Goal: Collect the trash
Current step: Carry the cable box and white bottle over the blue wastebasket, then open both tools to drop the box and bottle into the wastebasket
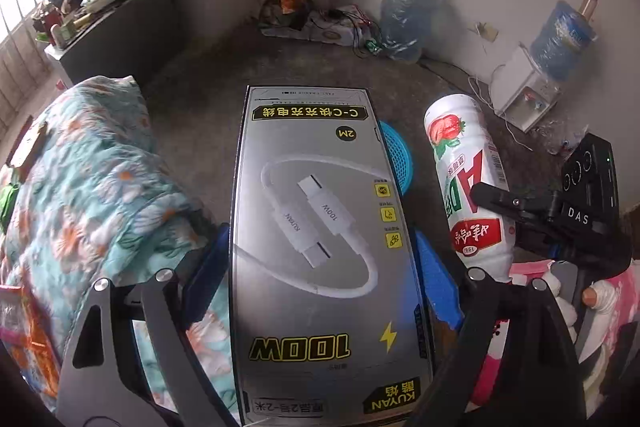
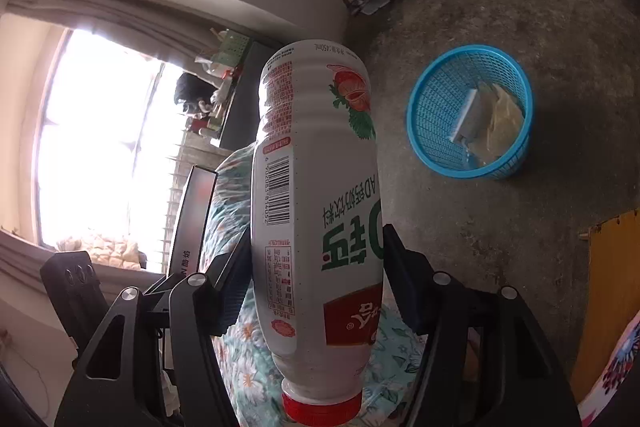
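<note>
Above the floor, left tongs [image 1: 320, 259] clamp one cable box [image 1: 320, 227]; right tongs [image 2: 316, 267] clamp one bottle [image 2: 316, 195].

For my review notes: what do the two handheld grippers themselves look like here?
Both are black linkage frames with silver pivot bolts. The left gripper has blue finger pads. The right gripper has dark pads; seen from the left view, its black body reads "DAS", with round sockets and a small green light.
</note>
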Motion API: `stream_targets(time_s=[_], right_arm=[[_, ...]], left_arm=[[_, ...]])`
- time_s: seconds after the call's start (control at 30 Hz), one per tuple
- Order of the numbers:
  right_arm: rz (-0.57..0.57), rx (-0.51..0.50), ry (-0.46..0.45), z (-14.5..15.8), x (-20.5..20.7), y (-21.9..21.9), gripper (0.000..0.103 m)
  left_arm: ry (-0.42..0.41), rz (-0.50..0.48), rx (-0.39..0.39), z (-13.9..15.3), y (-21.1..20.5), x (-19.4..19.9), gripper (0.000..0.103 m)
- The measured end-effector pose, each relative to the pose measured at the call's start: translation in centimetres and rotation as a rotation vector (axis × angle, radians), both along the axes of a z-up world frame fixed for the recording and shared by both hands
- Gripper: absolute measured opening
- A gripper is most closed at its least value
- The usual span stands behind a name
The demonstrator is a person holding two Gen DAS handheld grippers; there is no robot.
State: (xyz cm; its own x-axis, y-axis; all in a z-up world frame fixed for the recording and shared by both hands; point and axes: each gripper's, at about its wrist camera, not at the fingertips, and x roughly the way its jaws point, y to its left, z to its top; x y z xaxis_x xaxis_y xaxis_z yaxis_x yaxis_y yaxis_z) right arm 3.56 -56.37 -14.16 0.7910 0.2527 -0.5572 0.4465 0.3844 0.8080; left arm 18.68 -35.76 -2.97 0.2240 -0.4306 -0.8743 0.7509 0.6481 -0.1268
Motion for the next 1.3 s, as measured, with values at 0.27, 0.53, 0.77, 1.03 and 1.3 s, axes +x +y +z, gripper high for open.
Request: stream_targets(time_s=[0.27, 0.53, 0.77, 1.03, 1.3], right_arm=[[-0.099, 0.209, 0.078, -9.2, 1.1, -5.5, 0.060], [-0.223, 0.313, 0.167, -17.2, 6.2, -12.0, 0.072], [-0.298, 0.308, 0.197, -20.6, 6.6, -12.9, 0.075], [-0.331, 0.299, 0.130, -19.5, 2.5, -10.9, 0.075], [-0.310, 0.218, 0.107, -17.0, 1.1, -10.5, 0.075]], left_arm=[[0.167, -0.099, 0.100, -8.4, -11.6, 3.5, 0.083], [0.329, -0.046, 0.090, -15.0, -20.2, 8.5, 0.085], [0.380, 0.017, -0.008, -16.5, -19.9, 10.0, 0.085], [0.549, 0.127, -0.082, -17.5, -20.7, 11.6, 0.086], [0.537, 0.127, -0.203, -14.3, -20.1, 10.8, 0.086]])
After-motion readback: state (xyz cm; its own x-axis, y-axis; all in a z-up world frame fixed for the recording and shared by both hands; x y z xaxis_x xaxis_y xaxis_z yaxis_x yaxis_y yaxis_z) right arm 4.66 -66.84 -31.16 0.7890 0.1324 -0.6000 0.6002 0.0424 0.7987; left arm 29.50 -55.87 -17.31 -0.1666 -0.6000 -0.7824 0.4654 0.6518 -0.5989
